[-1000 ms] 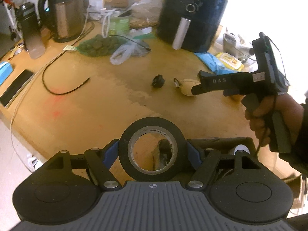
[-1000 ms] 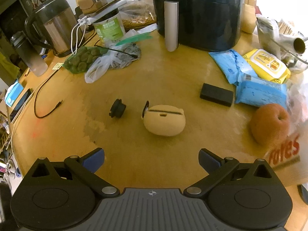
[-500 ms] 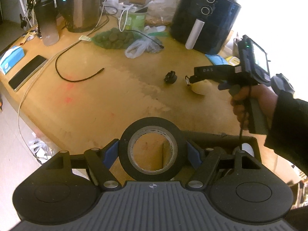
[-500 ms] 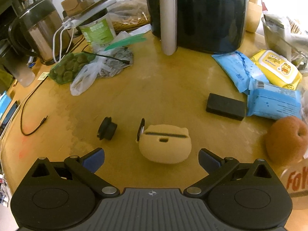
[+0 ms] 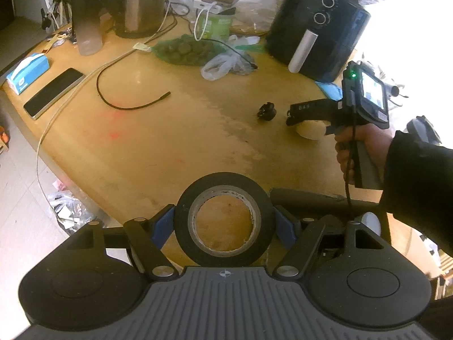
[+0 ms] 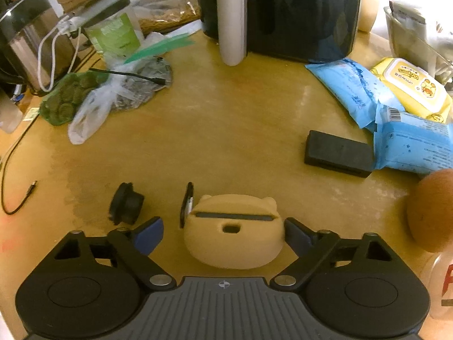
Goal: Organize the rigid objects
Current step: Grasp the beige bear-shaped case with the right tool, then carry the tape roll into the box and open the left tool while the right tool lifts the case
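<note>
My right fingers (image 6: 223,233) point steeply down at the desk (image 6: 226,130), and the tan case (image 6: 233,233) sits squarely between them. It is a rounded, bear-eared case lying flat, with its long axis running left to right across the gap, so the two blue pads meet its short ends. The right pad looks to be at or just off the case's right end; the left pad (image 6: 148,235) stands apart from its left end, with a black clip (image 6: 187,204) on that side of the case. These fingers are closing, half narrowed, but not yet pressing on both sides. A small black knob (image 6: 126,204) lies just left of them, outside the gap.

My left fingers (image 5: 223,222) are held around a roll of black tape (image 5: 223,221), pads pressing its outer rim on both sides. The roll faces me, hole open, above the near edge of the desk. From this view my right hand (image 5: 359,147) is well ahead and to the right, its tool over the case (image 5: 310,130). The right hand is by far the nearer to the case.

Compared with a second ago, the right fingers have come down and forward: the case was then well ahead of them and now fills the gap, and the fingers have narrowed from full width. The tape sits in the left fingers just as before, while the desk behind it has shifted a little.
</note>
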Demonstrator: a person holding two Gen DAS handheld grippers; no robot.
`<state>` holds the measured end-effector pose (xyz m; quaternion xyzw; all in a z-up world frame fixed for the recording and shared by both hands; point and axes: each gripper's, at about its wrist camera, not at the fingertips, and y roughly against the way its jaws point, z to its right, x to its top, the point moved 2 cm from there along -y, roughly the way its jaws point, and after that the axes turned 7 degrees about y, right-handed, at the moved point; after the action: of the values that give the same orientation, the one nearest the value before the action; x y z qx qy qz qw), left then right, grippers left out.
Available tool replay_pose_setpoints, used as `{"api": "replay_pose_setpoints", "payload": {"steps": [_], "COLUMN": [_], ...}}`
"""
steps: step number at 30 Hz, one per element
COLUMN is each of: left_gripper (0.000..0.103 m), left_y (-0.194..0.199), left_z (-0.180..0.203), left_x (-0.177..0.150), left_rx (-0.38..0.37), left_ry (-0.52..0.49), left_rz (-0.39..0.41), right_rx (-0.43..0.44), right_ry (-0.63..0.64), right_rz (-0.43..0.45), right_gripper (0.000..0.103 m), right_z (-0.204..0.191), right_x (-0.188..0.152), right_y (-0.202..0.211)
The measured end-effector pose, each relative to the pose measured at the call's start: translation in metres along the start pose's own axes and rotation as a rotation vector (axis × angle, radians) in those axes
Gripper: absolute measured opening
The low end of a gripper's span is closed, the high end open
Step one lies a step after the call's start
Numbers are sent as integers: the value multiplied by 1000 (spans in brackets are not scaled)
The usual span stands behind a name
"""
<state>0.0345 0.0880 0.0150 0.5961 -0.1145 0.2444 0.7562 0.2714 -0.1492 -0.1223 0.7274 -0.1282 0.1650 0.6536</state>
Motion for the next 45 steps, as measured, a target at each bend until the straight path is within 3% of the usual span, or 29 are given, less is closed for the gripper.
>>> {"api": "replay_pose_setpoints", "payload": {"steps": [8, 23, 45], "left_gripper": [72, 72, 72], "left_y": [0, -3, -3], "left_z": [4, 31, 61], "left_x": [0, -2, -17], "left_rx": [-6, -39, -77], "left_ry": [-15, -92, -182], "left_rz": [4, -3, -28], "right_rx": [38, 153, 232], "right_ry": [-4, -47, -18], "right_rz": [-36, 8, 85], "right_gripper": [79, 79, 79], "right_z": [5, 13, 26], "right_x": [2, -10, -76], "right_y": [2, 63, 145]}}
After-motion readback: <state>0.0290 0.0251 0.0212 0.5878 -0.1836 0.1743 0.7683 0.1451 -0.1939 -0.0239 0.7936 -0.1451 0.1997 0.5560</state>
